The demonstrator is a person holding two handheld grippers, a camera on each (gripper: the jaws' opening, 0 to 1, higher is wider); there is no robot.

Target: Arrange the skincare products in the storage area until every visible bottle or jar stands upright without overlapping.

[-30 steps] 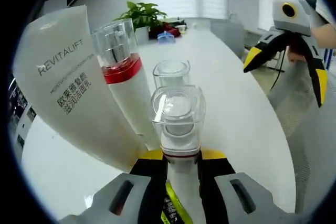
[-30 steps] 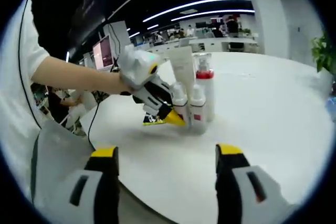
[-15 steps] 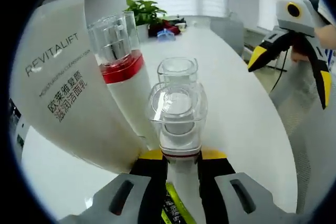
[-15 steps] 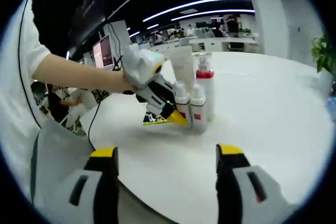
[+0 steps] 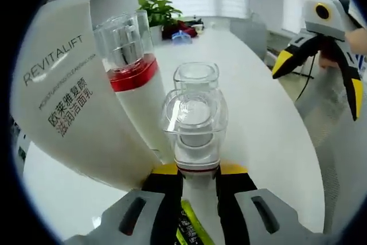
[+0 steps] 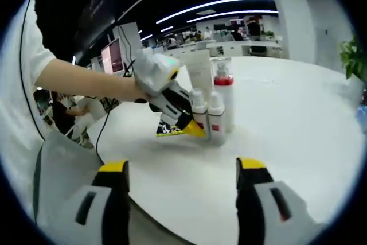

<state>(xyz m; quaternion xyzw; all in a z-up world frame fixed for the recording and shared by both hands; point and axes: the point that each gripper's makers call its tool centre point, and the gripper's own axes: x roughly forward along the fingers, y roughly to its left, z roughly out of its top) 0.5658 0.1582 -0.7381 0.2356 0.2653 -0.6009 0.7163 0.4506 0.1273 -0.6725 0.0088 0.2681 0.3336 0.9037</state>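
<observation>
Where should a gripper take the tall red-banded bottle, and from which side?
Probably on the white body below the red band of the tall bottle, from its open far side: it stands upright, the tube is behind it, two small bottles crowd it, and the left gripper is shut on one.

A wide white bench [image 5: 269, 124] runs to the far end of the room, where a leafy green potted plant [image 5: 156, 11] stands beside some red and blue items [image 5: 180, 30] too small to identify. In the right gripper view, long ceiling light strips [image 6: 229, 1] glow over distant office desks [image 6: 241, 44], and a monitor [image 6: 110, 58] sits at far left.
</observation>
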